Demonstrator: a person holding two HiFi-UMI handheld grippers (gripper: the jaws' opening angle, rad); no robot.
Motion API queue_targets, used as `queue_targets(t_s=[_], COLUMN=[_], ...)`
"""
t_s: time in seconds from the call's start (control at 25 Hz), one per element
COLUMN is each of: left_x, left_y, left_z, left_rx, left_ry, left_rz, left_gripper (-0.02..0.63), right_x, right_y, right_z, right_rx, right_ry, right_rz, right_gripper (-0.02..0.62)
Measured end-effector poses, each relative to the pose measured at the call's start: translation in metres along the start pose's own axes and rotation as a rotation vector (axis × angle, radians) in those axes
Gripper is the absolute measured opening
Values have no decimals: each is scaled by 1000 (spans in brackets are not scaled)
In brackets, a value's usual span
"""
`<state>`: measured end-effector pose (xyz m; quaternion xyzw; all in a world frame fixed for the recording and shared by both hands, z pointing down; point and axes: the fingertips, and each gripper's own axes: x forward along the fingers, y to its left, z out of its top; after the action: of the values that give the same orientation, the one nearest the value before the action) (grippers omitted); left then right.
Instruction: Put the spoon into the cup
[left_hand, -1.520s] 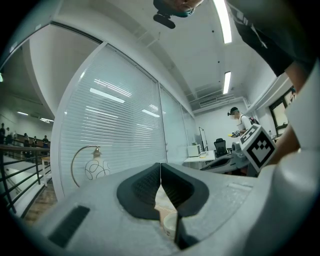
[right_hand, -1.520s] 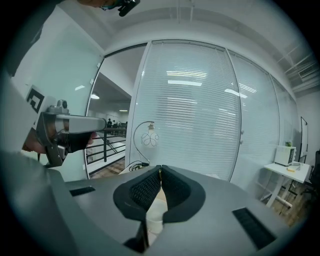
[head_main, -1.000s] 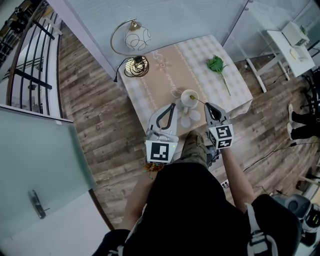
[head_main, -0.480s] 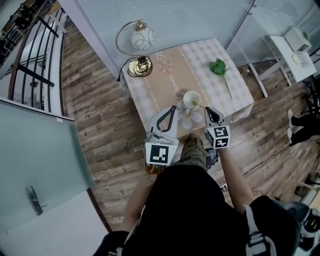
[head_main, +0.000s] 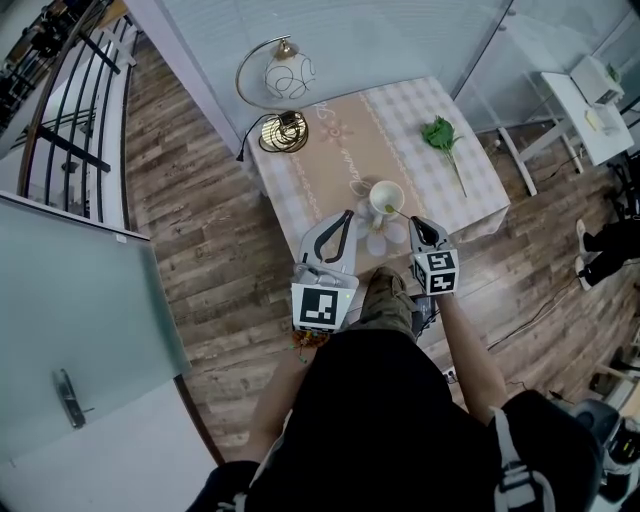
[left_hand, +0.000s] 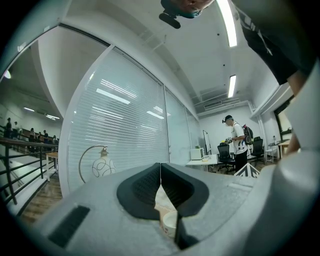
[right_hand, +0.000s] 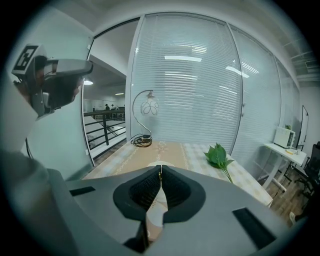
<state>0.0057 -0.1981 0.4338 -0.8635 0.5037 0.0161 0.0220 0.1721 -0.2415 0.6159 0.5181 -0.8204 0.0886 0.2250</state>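
Observation:
A white cup (head_main: 386, 197) stands near the front edge of the small table (head_main: 340, 150) in the head view. The thin spoon (head_main: 397, 212) slants from the cup's mouth down to my right gripper (head_main: 413, 222), which is shut on its handle. In the right gripper view only a sliver of the handle shows between the closed tips of the right gripper (right_hand: 160, 172). My left gripper (head_main: 346, 214) sits just left of the cup, shut and holding nothing. In the left gripper view the cup (left_hand: 169, 224) peeks through below the closed tips of the left gripper (left_hand: 160, 167).
At the table's far left corner stands an arched lamp (head_main: 285, 75) with a round shade. A green leafy sprig (head_main: 440, 135) lies at the right. A white side table (head_main: 580, 95) is off to the right, a railing (head_main: 50, 110) to the left. A person (left_hand: 235, 145) stands in the distance.
The head view has shifted a little. My right gripper has stayed shut on the spoon, with the spoon's end at the cup's mouth. The left gripper has barely moved.

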Motion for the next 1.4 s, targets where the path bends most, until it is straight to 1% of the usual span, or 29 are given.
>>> queue_targets(t_s=[0.28, 0.48, 1.0, 1.4], left_x=[-1, 0, -1, 3], left_y=[5, 9, 14, 14], left_z=[0, 1, -2, -8], left_rx=[-9, 12, 16, -7], left_ry=[-2, -13, -10, 8], left_rz=[5, -1, -2, 0], left_gripper=[18, 18, 18, 18], right_x=[5, 9, 10, 4], right_y=[1, 1, 2, 2], right_z=[-9, -14, -23, -18], right_rx=[10, 14, 27, 55], right_ry=[27, 39, 63, 58], right_rz=[-1, -1, -8, 15], right_gripper=[9, 9, 11, 11])
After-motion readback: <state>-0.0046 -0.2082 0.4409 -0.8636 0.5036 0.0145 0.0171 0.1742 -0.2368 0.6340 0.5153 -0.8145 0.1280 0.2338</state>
